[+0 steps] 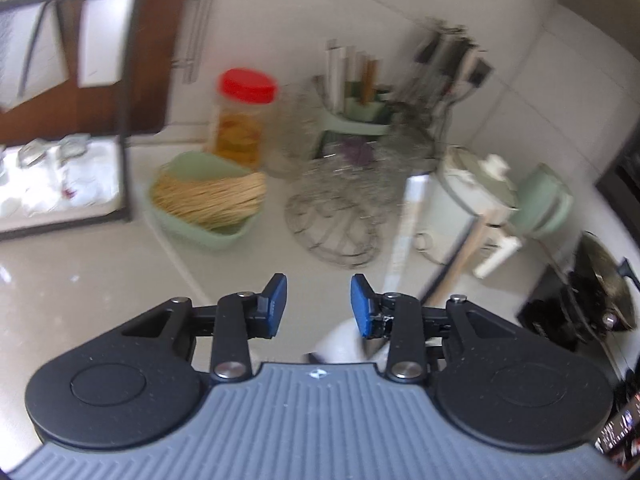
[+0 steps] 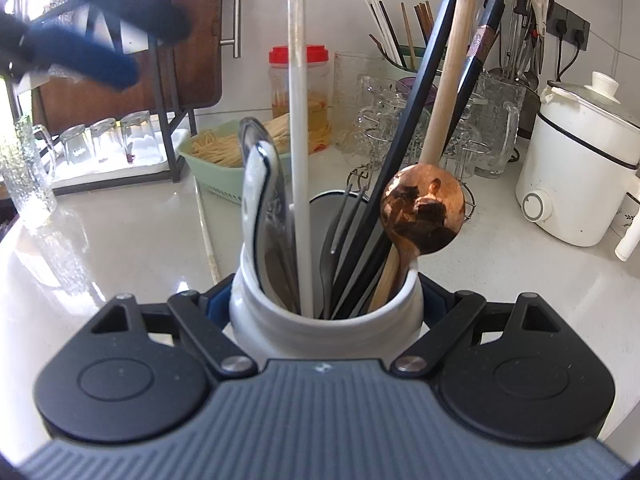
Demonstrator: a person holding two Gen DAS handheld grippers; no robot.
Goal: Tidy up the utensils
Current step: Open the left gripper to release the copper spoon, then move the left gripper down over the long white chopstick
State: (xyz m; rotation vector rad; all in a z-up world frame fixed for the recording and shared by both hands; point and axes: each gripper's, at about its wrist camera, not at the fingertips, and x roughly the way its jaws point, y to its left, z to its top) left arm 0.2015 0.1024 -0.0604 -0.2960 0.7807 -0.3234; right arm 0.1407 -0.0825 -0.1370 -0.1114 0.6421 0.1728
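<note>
The right gripper (image 2: 325, 312) clamps the white utensil holder (image 2: 326, 322) on both sides, and it stands on the counter (image 2: 120, 248) full of utensils. The left gripper (image 1: 319, 306) is partly open and empty, blurred above the counter. The copper ladle (image 2: 423, 216) leans far out, so I think a careless tilt of the holder could tip it out
</note>
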